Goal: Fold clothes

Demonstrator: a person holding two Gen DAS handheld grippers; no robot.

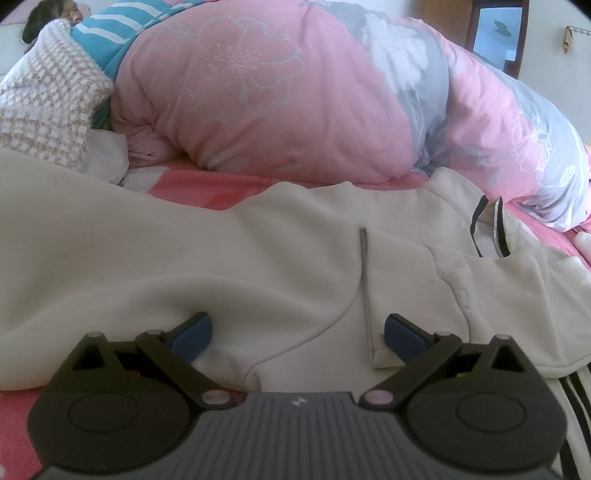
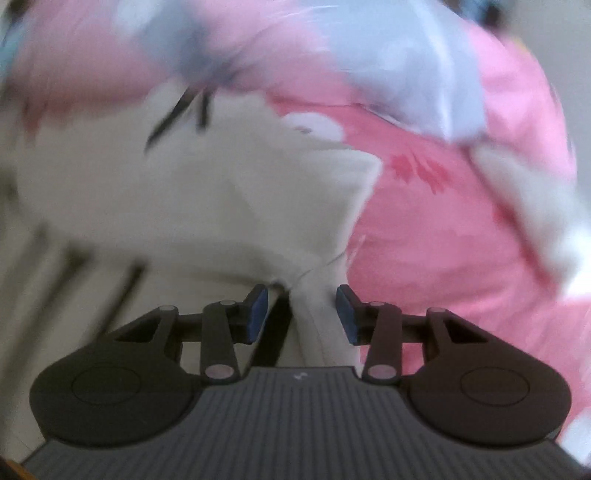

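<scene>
While both hand-held grippers gape, a cream garment [image 1: 221, 251] covers the pink bedsheet [image 2: 443, 229].

One cream zip-up jacket [image 1: 221, 251] lies on one pink flowered bed sheet [image 1: 207, 186]. One puffy pink and grey flowered quilt [image 1: 295, 92] sits behind it. One checked white and tan blanket [image 1: 48, 107]. One person [image 1: 55, 14] lying down.
</scene>
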